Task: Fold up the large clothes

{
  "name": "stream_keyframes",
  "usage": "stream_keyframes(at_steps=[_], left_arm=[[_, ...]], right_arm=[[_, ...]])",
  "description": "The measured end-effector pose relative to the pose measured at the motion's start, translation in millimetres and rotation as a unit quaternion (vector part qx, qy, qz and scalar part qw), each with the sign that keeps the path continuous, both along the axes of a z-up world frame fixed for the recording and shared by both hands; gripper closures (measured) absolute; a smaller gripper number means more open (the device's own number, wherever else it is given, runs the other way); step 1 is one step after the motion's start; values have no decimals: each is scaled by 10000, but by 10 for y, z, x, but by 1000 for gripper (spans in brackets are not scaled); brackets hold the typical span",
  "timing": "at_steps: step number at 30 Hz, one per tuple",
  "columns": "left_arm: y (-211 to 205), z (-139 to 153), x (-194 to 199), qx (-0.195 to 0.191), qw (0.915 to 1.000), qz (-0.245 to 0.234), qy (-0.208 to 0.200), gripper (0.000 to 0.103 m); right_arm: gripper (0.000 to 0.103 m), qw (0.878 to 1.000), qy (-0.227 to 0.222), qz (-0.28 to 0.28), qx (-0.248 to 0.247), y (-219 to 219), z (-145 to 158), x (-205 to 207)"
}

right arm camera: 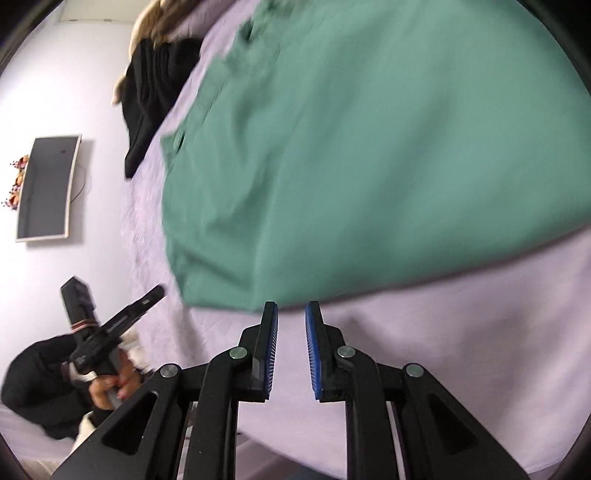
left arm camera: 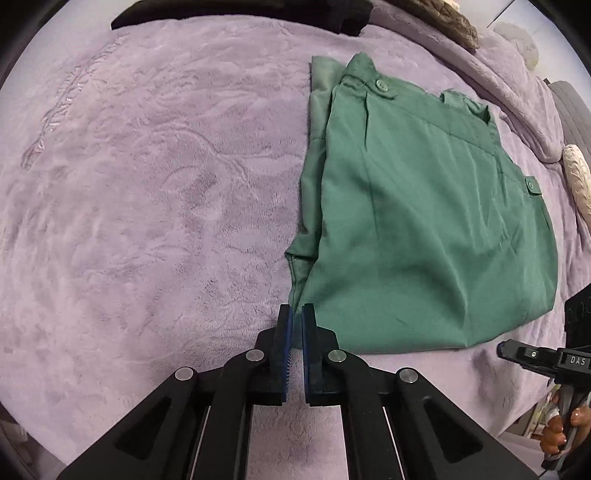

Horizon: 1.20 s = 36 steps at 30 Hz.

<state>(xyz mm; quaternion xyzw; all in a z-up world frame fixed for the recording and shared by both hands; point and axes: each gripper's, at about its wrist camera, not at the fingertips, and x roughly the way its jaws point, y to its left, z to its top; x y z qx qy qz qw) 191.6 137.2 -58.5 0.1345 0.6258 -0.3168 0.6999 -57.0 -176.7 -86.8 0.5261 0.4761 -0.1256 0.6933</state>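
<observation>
Green trousers (left arm camera: 424, 221) lie folded into a compact stack on the purple fleece blanket (left arm camera: 147, 203), waistband and buttons at the far side. My left gripper (left arm camera: 297, 314) sits just off the stack's near left corner, jaws nearly closed with a thin gap and nothing between them. In the right wrist view the trousers (right arm camera: 351, 147) fill the upper frame, blurred. My right gripper (right arm camera: 291, 314) is open and empty, hovering above the blanket just short of the trousers' near edge. The right gripper also shows in the left wrist view (left arm camera: 535, 354) at the right edge.
A black garment (left arm camera: 240, 14) lies at the blanket's far edge, also in the right wrist view (right arm camera: 147, 103). A furry brown item (left arm camera: 443, 18) and pale cushions (left arm camera: 578, 177) sit at the far right. A wall screen (right arm camera: 48, 188) hangs to the left.
</observation>
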Motion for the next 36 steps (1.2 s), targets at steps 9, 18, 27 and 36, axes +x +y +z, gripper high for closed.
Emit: stream_keyframes(at_steps=[9, 18, 27, 36], left_arm=[[-1119, 26, 112, 29, 9985, -65, -541, 97], [-1425, -422, 425, 275, 9974, 483, -465, 97], [-1202, -256, 410, 625, 9948, 364, -724, 97], [-821, 16, 80, 732, 9955, 245, -558, 97]], right_arm=[[85, 9841, 831, -505, -1484, -1305, 106, -234], [98, 9742, 1224, -1167, -1493, -2243, -251, -570], [93, 9738, 1281, -1281, -1375, -2095, -71, -729], [88, 9847, 1108, -1041, -854, -1225, 151, -773]])
